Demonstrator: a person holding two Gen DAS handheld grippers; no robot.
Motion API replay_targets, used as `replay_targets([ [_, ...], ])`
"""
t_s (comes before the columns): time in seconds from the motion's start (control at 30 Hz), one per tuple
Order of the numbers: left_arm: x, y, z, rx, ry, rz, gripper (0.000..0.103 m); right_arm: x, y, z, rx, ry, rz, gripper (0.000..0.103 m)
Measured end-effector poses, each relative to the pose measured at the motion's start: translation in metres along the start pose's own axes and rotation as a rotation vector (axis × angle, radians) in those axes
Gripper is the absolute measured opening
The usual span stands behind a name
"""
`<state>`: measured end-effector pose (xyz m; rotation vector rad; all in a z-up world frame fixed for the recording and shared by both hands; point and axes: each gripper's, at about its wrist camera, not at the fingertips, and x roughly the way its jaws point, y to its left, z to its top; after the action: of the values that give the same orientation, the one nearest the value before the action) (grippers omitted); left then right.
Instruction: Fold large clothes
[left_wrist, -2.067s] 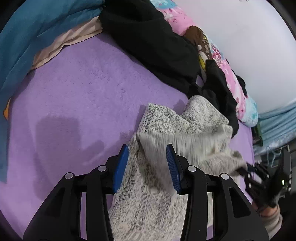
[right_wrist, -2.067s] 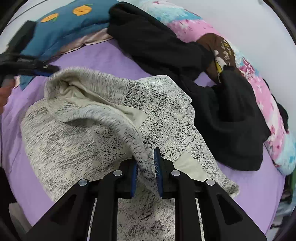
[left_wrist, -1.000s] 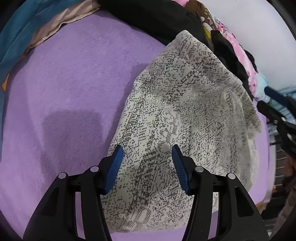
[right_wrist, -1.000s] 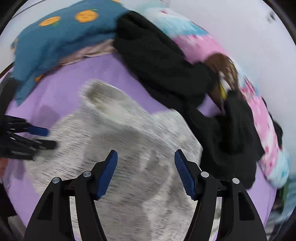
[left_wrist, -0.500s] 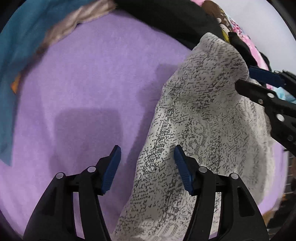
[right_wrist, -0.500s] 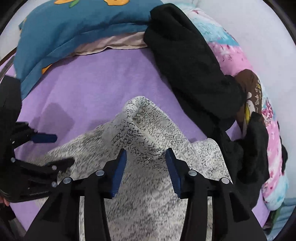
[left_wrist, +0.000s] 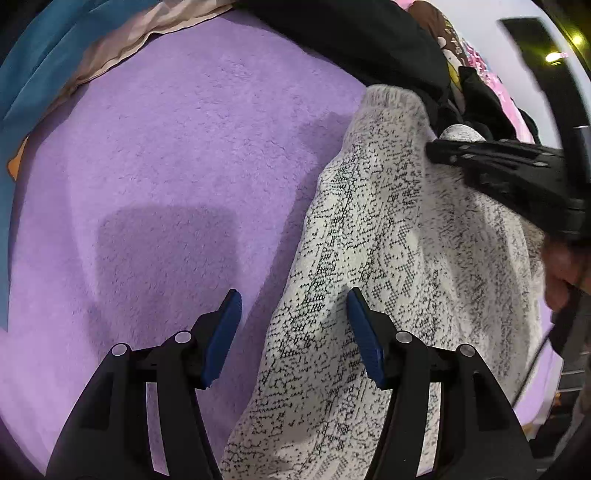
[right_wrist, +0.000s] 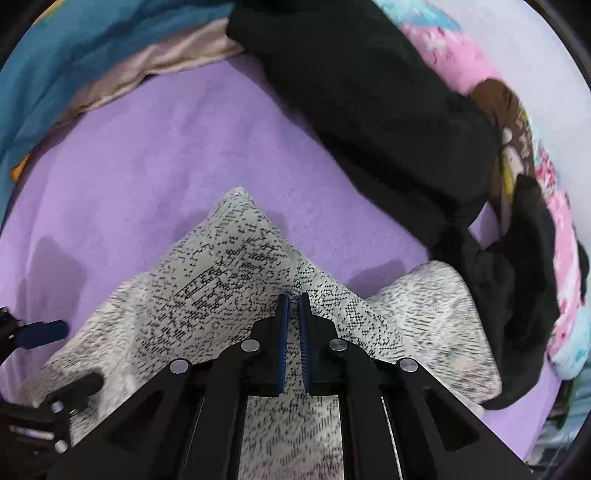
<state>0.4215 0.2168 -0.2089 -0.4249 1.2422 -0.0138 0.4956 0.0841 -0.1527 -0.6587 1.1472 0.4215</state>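
Note:
A cream knit sweater with black flecks (left_wrist: 388, 240) lies bunched on the purple blanket (left_wrist: 166, 147). My left gripper (left_wrist: 291, 299) stands open over the sweater's left edge: the right pad is at the knit, the left pad over bare blanket. In the right wrist view the sweater (right_wrist: 221, 288) rises into a ridge, and my right gripper (right_wrist: 293, 295) is shut on that ridge, a thin fold of knit between the pads. The right gripper (left_wrist: 436, 151) also shows at the sweater's far end in the left wrist view, and the left gripper (right_wrist: 74, 354) at the right wrist view's lower left.
A black garment (right_wrist: 369, 92) sprawls across the back of the bed, over pink patterned bedding (right_wrist: 461, 55). A blue duvet (right_wrist: 74, 48) and a beige cloth (right_wrist: 166, 62) lie at the back left. A hand (left_wrist: 561, 273) holds the right gripper.
The right gripper came down onto the sweater and went from wide open to shut on a raised fold. The left gripper stayed open and almost still.

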Motion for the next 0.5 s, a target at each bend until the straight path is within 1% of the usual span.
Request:
replay_targets([
  [0.07,0.001,-0.001,0.000,0.001,0.005,-0.003,0.057,0.000,0.002,-0.001,-0.016,-0.009,-0.006,0.007],
  [0.13,0.001,0.000,0.001,-0.004,0.010,-0.013,0.057,-0.012,0.004,-0.003,-0.036,-0.029,-0.018,0.009],
  [0.2,0.000,0.002,0.001,-0.010,0.014,-0.023,0.058,-0.028,0.005,-0.008,-0.050,-0.052,-0.018,0.028],
  [0.23,0.000,0.003,0.001,-0.010,0.014,-0.028,0.058,-0.042,0.005,-0.014,-0.050,-0.080,-0.003,0.052],
  [0.27,0.000,0.004,0.001,-0.011,0.014,-0.030,0.058,-0.053,0.004,-0.018,-0.047,-0.101,0.008,0.063],
  [0.4,-0.003,0.004,-0.001,-0.012,0.022,-0.035,0.059,-0.097,-0.004,-0.045,-0.015,-0.163,0.044,0.064],
  [0.5,-0.009,0.002,-0.005,-0.003,0.018,-0.032,0.061,-0.126,-0.009,-0.073,0.019,-0.201,0.049,0.069],
])
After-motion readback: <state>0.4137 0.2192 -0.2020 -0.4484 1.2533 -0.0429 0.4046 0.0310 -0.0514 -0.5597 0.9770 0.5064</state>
